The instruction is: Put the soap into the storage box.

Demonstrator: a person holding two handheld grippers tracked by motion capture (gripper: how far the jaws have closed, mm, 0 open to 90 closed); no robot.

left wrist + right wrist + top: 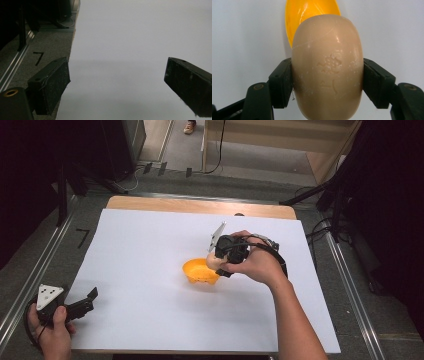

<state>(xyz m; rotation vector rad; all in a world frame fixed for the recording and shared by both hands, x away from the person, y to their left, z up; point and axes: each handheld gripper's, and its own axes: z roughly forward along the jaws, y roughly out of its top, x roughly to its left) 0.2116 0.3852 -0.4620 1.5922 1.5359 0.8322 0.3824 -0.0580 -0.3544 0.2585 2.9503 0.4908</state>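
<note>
From above, I see my right gripper (218, 261) over the glossy orange plastic dish (199, 272) on the white sheet (150, 270). My left gripper (117, 85) has its matte black jaws spread wide over bare sheet. The right gripper view shows jaws clamped on a smooth, rounded beige soap bar (327, 65), embossed, just above the dish.

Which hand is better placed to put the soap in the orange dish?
Right. The right gripper already clamps the soap just by the dish. The left gripper sits open at the table's near left corner.
</note>
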